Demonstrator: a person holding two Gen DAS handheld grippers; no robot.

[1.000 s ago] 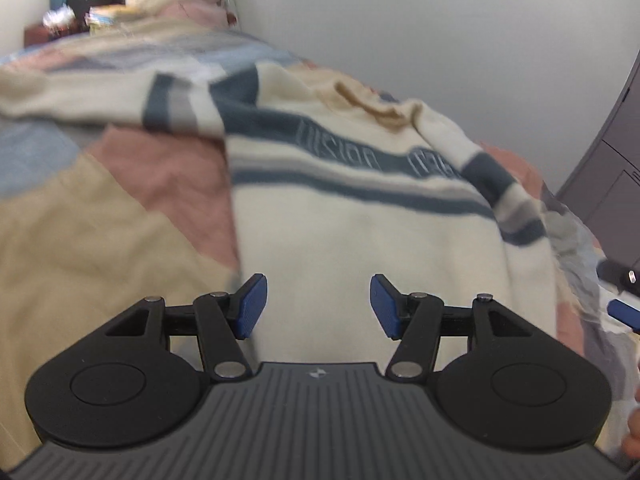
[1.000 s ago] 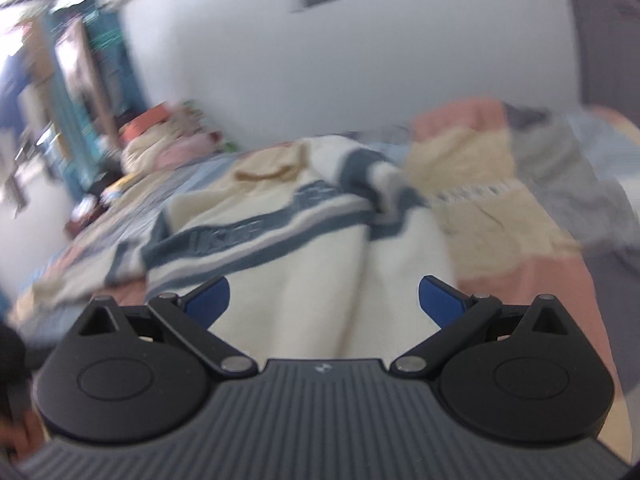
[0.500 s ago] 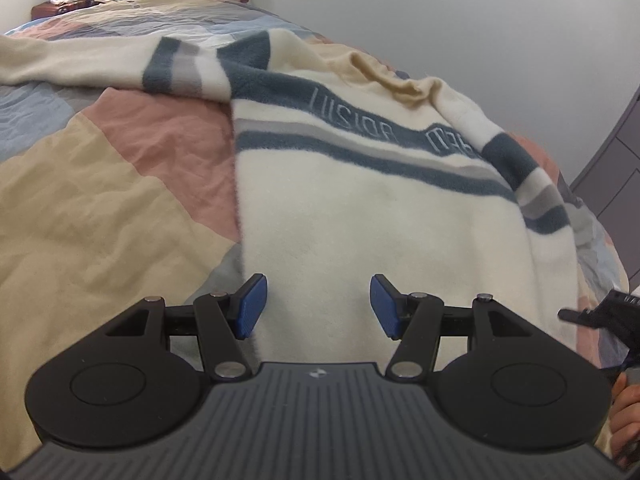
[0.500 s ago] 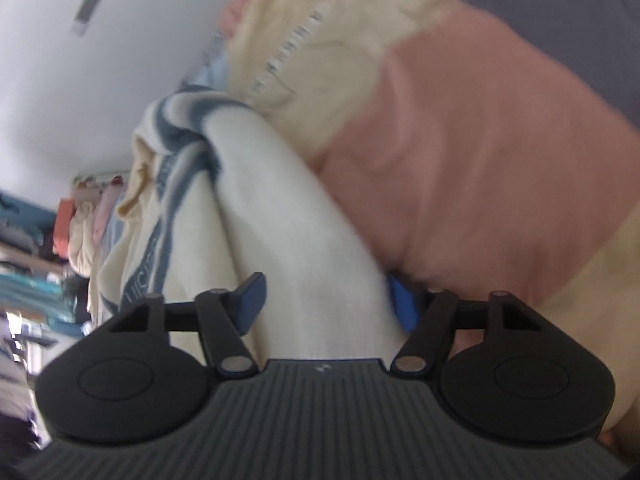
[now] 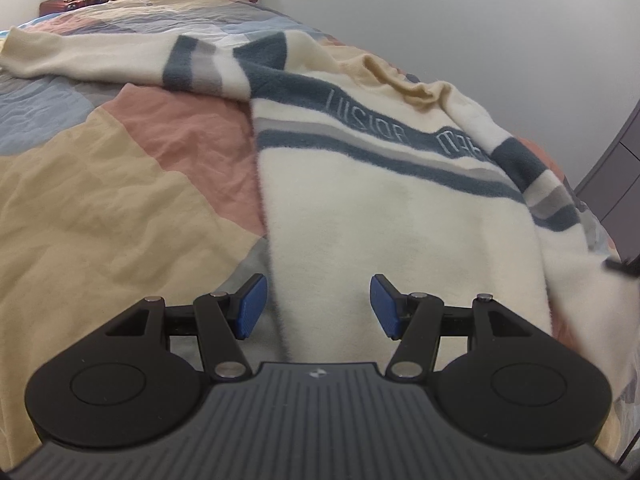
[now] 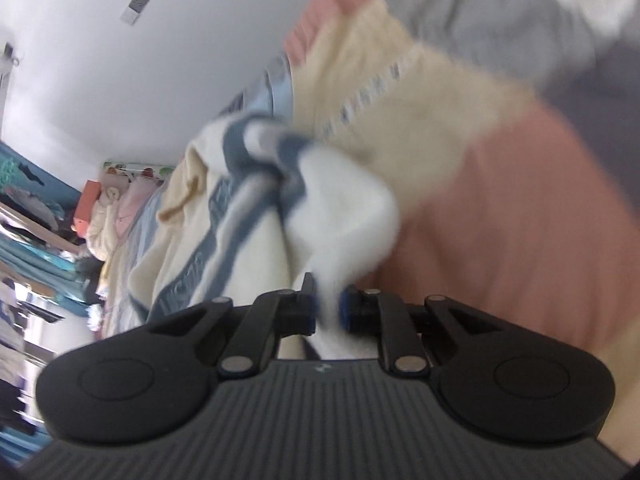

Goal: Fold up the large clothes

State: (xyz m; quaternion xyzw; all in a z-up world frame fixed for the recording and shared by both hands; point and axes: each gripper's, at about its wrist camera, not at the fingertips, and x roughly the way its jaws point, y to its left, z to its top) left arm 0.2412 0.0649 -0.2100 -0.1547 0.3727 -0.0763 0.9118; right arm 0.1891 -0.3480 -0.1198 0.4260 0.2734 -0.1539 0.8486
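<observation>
My cream fleece sweater with blue-grey stripes (image 5: 400,216) looks fuzzy and soft; the patchwork cotton quilt (image 5: 100,184) at nine o'clock is matt, wrinkled. My black plastic left gripper (image 5: 315,304) has dull ribbed casing and smooth blue pads (image 5: 250,306).

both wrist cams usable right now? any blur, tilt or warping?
Left wrist view: sharp, even soft light, no glare; fisheye bows the wall edge; the sweater reads clearly between the open left tongs. Right wrist view: motion-blurred and rolled, the quilt smeared; the right tongs are closing on white sweater fabric.
</observation>
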